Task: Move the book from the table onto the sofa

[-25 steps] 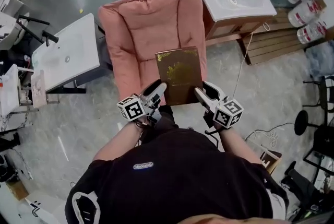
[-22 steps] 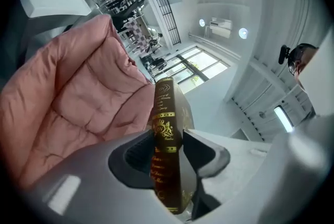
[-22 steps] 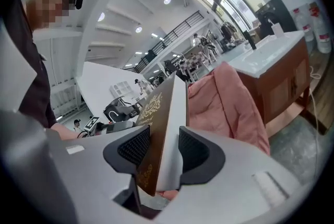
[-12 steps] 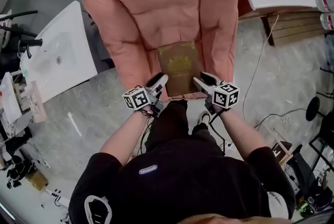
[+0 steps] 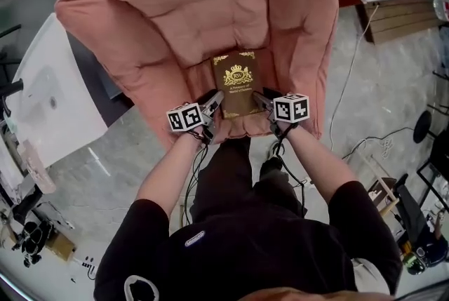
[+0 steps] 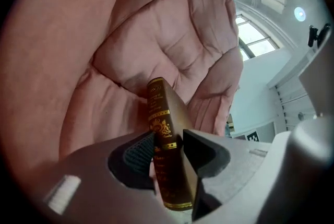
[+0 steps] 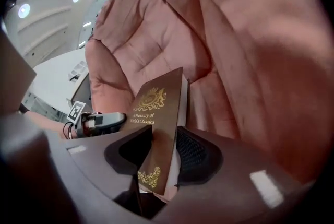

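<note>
Your two forearms reach forward and down from your body and draw in toward each other over the front edge of the sofa [image 5: 175, 5] seat. The left gripper [image 5: 215, 100] and the right gripper [image 5: 260, 98] slant inward, marker cubes turned up, jaws pointing down toward the seat.

Your left gripper [image 6: 168, 149] has its jaws closed on the near left corner of the book [image 5: 237, 82]. The ribbed pad sits against one side of the gilt spine [image 6: 159, 113] and the other jaw against the opposite side. Your right gripper [image 7: 163, 149] has the near right corner. Its jaws have just been closing with the book [image 7: 156, 108] between them, and they now stand partly open at the book's thickness, one jaw on the brown cover, the ribbed pad on the page side.

The book sits low over the front middle of the seat, between the two armrests. Its long axis runs from the seat's front edge toward the backrest. The front cover faces up, with the gold crest toward the far end and the title reading upright to you, spine on your left and pages on your right. You cannot tell from these views whether its far end touches the cushion.
</note>
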A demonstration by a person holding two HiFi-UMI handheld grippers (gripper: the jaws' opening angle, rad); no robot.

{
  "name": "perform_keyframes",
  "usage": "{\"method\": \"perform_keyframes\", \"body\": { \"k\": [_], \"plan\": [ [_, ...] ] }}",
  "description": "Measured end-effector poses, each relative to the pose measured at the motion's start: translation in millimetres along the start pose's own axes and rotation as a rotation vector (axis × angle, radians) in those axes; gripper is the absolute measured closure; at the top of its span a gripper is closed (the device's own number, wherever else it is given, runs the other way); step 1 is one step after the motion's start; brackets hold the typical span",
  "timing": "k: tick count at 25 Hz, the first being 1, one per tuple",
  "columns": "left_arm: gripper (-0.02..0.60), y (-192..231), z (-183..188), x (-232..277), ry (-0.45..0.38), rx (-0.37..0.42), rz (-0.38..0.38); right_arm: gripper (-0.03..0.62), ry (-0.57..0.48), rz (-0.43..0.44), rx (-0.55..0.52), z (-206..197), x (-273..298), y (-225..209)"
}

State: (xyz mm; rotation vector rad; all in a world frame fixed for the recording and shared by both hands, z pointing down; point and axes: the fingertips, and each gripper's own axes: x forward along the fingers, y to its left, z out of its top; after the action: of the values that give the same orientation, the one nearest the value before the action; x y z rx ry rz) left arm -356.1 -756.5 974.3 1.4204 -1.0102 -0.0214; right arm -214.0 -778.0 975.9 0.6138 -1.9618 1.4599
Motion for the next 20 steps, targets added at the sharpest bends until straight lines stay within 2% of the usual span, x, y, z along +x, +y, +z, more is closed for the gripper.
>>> {"method": "perform_keyframes", "body": {
  "k": [6,9,11,12,14,17,20],
  "plan": [
    [0.402,27.6,-17.2,15.3,0.093,-0.019,0.052,0.421,0.093,-0.033,-0.039,-0.1,31.7,-16.8],
    [0.415,39.7,-27.5,18.4,0.165,0.034,0.097,0.434,0.127,-0.074,-0.071,-3.8,37.5,-25.1],
    [0.495,43.8,-27.9,16.4,0.189,0.110,0.143,0.467,0.100,-0.102,-0.090,0.0,33.3,-28.6],
    [0.500,43.2,-25.2,14.4,0.186,0.143,0.157,0.465,0.073,-0.114,-0.103,3.7,28.4,-29.1],
    [0.500,38.5,-20.5,9.3,0.162,0.170,0.160,0.512,0.002,-0.121,-0.124,11.3,15.9,-25.2],
    [0.500,28.2,-16.5,-3.9,0.129,0.199,0.169,0.516,-0.076,-0.095,-0.141,12.6,-5.2,-6.1],
    [0.500,-0.8,-10.5,-17.8,0.113,0.326,0.176,0.516,-0.127,-0.065,-0.212,12.3,-31.2,25.1]
  ]
}}
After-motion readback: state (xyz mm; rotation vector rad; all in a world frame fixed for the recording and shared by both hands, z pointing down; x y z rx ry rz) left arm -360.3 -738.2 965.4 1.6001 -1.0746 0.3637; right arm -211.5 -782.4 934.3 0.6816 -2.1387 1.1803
